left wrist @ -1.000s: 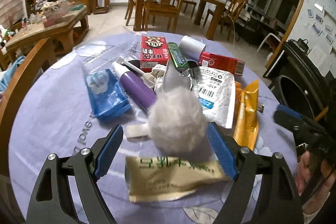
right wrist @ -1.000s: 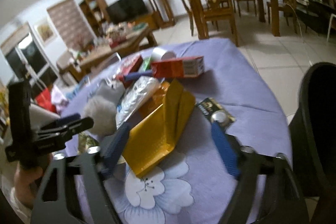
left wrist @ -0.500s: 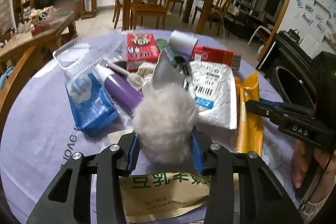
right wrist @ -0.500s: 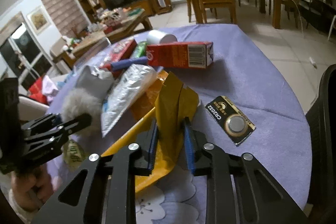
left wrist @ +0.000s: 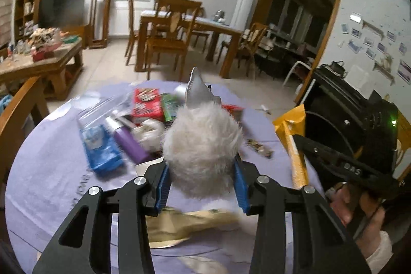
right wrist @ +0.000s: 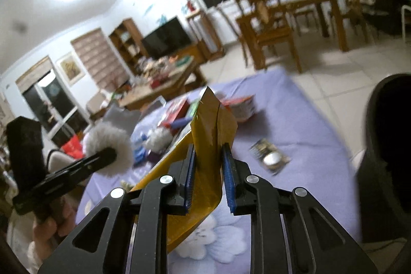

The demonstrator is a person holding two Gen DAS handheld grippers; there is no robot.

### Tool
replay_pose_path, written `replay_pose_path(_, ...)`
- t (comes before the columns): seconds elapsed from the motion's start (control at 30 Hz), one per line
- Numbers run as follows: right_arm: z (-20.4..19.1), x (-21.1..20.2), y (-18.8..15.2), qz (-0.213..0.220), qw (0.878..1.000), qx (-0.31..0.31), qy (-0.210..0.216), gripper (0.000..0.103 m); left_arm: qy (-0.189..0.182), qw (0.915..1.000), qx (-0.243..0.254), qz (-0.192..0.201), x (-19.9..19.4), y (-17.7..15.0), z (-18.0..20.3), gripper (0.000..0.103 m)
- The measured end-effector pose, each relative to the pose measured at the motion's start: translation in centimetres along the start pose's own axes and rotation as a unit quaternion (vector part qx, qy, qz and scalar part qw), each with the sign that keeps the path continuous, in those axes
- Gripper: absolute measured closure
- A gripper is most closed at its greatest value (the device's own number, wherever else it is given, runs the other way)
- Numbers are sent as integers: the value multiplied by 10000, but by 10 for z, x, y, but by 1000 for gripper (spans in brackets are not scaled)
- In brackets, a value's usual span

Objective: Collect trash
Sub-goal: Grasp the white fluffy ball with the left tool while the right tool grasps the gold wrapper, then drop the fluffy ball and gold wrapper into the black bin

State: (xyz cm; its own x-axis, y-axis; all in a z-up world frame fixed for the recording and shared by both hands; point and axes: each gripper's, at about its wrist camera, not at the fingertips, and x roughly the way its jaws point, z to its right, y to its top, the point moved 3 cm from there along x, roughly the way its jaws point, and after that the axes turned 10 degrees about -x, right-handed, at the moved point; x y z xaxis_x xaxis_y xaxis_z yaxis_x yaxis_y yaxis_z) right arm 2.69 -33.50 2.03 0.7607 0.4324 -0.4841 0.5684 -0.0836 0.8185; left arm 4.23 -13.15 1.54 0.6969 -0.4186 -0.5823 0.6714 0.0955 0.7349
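Observation:
My left gripper [left wrist: 203,186] is shut on a white fluffy ball [left wrist: 203,156] with a silver foil piece [left wrist: 196,91] stuck on top, held above the purple tablecloth [left wrist: 51,184]. The ball also shows in the right wrist view [right wrist: 110,149]. My right gripper [right wrist: 208,181] is shut on a yellow padded envelope [right wrist: 213,135], lifted off the table; the envelope also shows in the left wrist view [left wrist: 292,135]. A black trash bin [right wrist: 388,145] stands at the table's right edge.
On the table lie a blue pack [left wrist: 100,148], a purple tube [left wrist: 128,143], a red box [left wrist: 146,104], a green pack [left wrist: 169,104], a beige wrapper [left wrist: 185,225] and a coin battery card [right wrist: 269,156]. A wooden chair back [left wrist: 15,114] is at the left.
Both grippers closed from open, the left on the fluffy ball and the right on the yellow envelope, and both have lifted their items off the table.

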Motion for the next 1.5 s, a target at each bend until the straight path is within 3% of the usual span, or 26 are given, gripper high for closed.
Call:
replay_pose_path(0.17,35,-45,3,550,9971,73,-527,82,-307,9990,336,38,9,-7,57,61)
replay_pose_path(0.43,138,-122,-14,1071,9779,584,-1700,82,-876,9916,876,-362,60,-29,158,61)
replay_pose_path(0.67,210,-160,-36,1183,9645,1053,-2114,82,-1245,9829,1095,-799,109,-50,226,61)
replay_pose_path(0.83,240,-168,-55,1135,9620,1209,-2168,82,-1267,9783,1242,-1074,136,-67,253,61)
replay_pose_path(0.97,258,-164,-63,1031,9614,1276,-2208,76,-1117,9771,1354,-1200,151,-75,262,56)
replay_pose_path(1.03,264,-164,-65,1061,9605,1366,-2182,41,-1042,9779,1337,-1223,153,-78,261,38)
replay_pose_path(1.07,267,-166,-67,1109,9590,1380,-2213,35,-983,9792,1332,-1171,152,-77,260,23)
replay_pose_path(1.1,266,-167,-67,1142,9585,1369,-2224,32,-925,9803,1345,-1111,150,-77,262,16)
replay_pose_path(1.33,255,-160,-64,1090,9628,1368,-2059,32,-717,9839,1319,-968,130,-65,243,15)
replay_pose_path(1.5,217,-146,-51,975,9719,1093,-1842,32,-581,9869,1241,-846,105,-62,220,15)
